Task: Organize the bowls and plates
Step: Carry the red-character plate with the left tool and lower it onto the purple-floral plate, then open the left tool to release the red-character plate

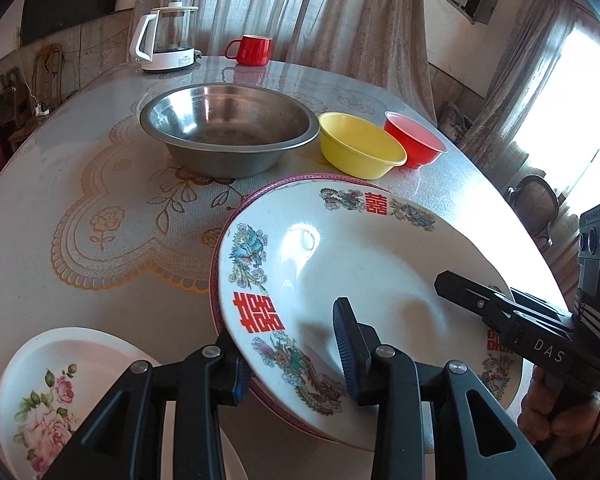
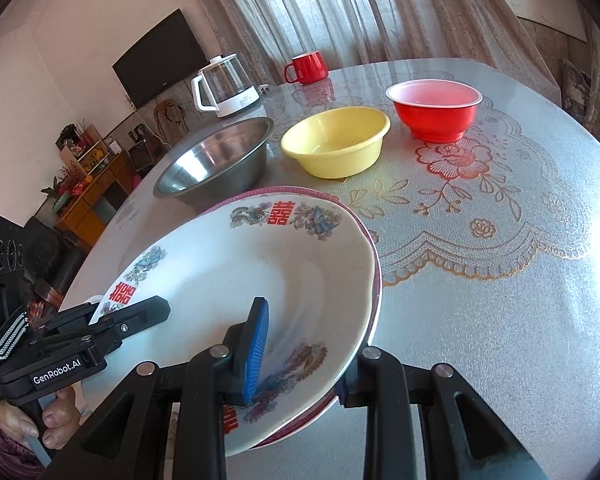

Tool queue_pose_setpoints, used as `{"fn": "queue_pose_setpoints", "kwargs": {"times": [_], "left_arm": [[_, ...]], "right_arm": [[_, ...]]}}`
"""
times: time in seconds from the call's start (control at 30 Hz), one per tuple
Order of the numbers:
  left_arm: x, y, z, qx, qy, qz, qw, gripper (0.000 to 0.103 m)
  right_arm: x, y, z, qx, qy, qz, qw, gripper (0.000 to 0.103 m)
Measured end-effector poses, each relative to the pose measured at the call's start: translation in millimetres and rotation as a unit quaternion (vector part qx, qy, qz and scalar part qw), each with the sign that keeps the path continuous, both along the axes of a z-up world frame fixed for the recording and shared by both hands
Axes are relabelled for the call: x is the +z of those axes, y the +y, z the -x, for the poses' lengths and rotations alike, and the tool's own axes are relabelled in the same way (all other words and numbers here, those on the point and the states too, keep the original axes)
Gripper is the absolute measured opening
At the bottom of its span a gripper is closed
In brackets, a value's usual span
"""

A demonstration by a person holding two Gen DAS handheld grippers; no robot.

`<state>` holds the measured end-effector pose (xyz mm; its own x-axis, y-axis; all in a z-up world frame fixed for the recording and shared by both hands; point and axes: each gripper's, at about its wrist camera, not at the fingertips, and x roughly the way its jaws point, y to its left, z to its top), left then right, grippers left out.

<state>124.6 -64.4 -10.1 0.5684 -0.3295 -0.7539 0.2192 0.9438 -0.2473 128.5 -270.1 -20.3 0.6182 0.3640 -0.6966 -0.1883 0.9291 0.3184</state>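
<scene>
Both jaws spread, straddling dragon plate (image 1: 364,264) rim, frame centre: left gripper (image 1: 292,356), right gripper (image 2: 300,364). Pinch evenly, keep level on pink-rimmed plate (image 2: 376,280).

Daylight is pouring in from the window (image 1: 572,120) on the far right of the left wrist view, blowing out to pure white and washing the near edge of the counter (image 1: 80,152) in glare. A bright reflection is sitting on the dragon plate (image 1: 360,264), and the steel bowl (image 1: 228,128) is catching soft highlights. The left hand-held gripper (image 1: 292,352) is casting a soft shadow onto the plate. Both views are bending strongly at the edges, curtains (image 2: 340,12) bowing and black corners vignetting. The close fingers are looking slightly soft; the room's left side is staying dimmer.
</scene>
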Motion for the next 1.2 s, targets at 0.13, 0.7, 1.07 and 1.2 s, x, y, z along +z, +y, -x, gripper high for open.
{"fn": "queue_pose_setpoints", "kwargs": {"times": [0.13,0.7,1.07,1.2], "left_arm": [[0,1,3,-0.002,-0.003,-0.006,1.0,0.036],[3,12,7,0.01,0.004,0.017,0.9998,0.038],[3,8,10,0.006,-0.006,0.005,0.9999,0.038],[3,9,9,0.006,-0.006,0.006,0.9999,0.038]], "right_arm": [[1,0,-2,-0.001,0.0,0.009,1.0,0.027],[11,12,6,0.032,0.012,0.082,0.996,0.04],[15,-7,22,0.014,0.006,0.11,0.994,0.042],[14,-19,16,-0.007,0.005,0.083,0.996,0.039]]}}
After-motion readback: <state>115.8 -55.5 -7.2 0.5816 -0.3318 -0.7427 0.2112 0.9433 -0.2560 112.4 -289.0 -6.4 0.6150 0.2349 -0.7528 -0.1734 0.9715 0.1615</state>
